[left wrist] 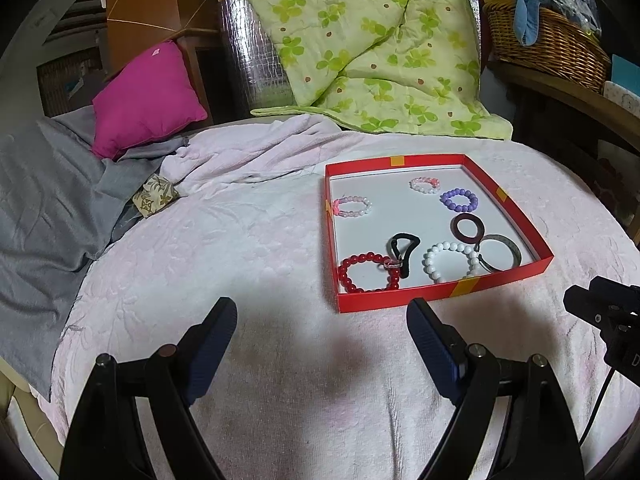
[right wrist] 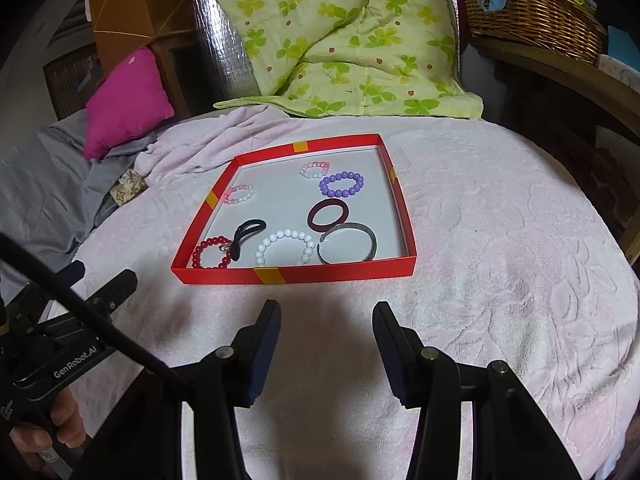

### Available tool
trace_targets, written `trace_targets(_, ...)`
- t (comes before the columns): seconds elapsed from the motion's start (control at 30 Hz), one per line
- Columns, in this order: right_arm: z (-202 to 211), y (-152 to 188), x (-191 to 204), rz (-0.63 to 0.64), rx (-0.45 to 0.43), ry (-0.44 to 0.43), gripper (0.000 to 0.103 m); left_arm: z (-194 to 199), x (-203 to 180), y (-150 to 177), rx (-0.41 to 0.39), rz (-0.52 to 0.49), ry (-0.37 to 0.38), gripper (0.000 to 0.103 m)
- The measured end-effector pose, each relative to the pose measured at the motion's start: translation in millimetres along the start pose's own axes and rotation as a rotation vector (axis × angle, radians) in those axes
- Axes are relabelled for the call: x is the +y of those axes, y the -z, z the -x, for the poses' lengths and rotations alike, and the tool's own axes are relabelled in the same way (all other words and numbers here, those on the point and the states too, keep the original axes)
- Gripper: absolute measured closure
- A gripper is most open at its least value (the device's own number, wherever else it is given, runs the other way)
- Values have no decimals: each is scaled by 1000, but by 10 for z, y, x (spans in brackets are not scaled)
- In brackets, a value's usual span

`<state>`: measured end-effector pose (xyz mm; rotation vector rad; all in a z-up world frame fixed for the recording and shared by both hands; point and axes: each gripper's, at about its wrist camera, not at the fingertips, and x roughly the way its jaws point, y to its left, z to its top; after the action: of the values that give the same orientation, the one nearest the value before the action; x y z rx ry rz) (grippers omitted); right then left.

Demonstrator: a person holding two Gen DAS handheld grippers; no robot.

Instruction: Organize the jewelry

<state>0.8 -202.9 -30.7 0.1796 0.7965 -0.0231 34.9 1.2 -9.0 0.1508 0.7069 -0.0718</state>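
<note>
Both grippers, left gripper (left wrist: 322, 336) and right gripper (right wrist: 326, 336), hovering released, grasping nothing. Red cardboard tray (right wrist: 296, 274) holding light, slippery white beaded bracelet (right wrist: 285, 249); likely best pinching across its strand.

From my feeds the red tray's (right wrist: 344, 270) near wall hides part of the white bead bracelet (right wrist: 285, 247), and the wicker basket (right wrist: 532, 8) is cropped.

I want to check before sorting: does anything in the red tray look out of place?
Mostly no. In the red tray only the black hair tie stands out: it lies across the red bead bracelet, overlapping it.
</note>
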Motion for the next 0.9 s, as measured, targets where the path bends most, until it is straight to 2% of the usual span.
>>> trace_targets(0.9,-33,11,-15,1,2,3,51,-35,6,17,8,-7,-16,16)
